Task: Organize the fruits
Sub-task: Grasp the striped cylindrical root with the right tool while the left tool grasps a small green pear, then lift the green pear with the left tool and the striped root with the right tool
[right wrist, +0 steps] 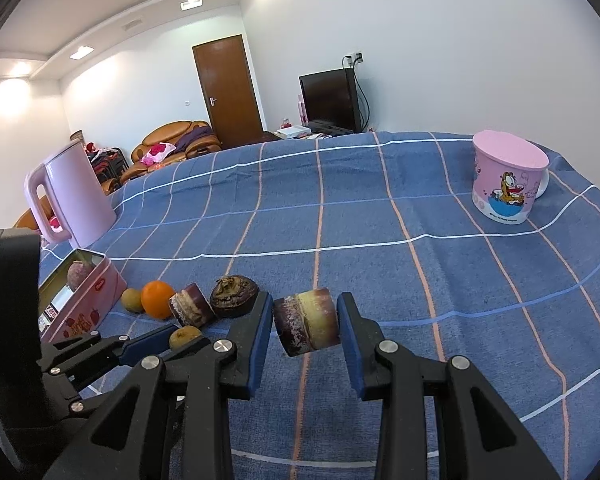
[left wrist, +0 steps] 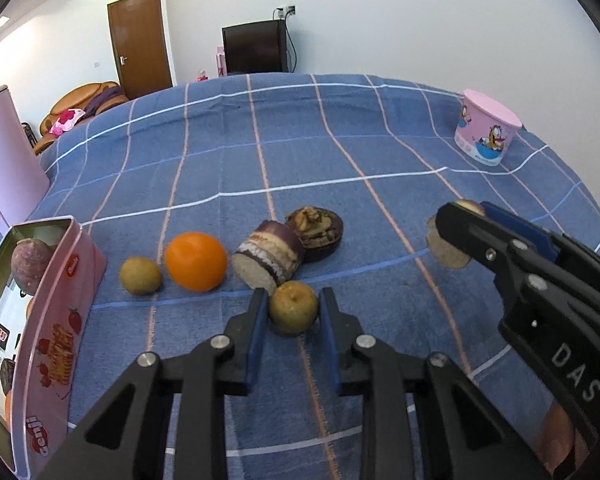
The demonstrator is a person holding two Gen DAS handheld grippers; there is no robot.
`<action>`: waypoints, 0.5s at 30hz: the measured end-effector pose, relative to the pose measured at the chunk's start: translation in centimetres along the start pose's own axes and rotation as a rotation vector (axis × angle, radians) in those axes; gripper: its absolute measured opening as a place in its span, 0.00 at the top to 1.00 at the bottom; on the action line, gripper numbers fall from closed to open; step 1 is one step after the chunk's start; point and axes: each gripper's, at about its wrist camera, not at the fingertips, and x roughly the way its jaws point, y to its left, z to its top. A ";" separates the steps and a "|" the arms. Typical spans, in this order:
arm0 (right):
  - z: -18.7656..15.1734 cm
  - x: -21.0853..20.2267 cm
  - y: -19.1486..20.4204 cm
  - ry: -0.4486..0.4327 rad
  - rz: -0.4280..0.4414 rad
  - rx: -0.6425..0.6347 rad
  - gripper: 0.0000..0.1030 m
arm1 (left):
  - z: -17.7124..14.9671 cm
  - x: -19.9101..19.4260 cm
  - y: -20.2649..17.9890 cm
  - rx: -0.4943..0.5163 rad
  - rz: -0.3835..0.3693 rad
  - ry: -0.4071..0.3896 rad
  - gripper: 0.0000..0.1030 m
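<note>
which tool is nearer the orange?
Left. The left tool brackets a small brownish fruit just right of the orange; the right tool is farther right, past the cut fruit pieces, holding a sugarcane chunk.

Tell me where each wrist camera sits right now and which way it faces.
Left wrist: low over the blue checked tablecloth, facing the far wall; left gripper brackets a small brown-green round fruit; right gripper shows at right.
Right wrist: slightly further right, same heading; right gripper brackets a purple-and-yellow cut cylinder piece; left gripper at lower left.
Shared: orange, pink tin, pink cartoon cup.
</note>
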 end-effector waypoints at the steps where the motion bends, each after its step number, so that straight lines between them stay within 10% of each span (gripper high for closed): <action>1: 0.0 0.0 0.0 -0.002 0.000 0.000 0.66 | 0.0 -0.1 0.3 -0.005 -0.004 -0.005 0.74; 15: 0.0 -0.9 0.2 -0.046 0.016 -0.021 0.66 | -0.5 -2.3 2.4 -0.012 0.017 -0.102 0.74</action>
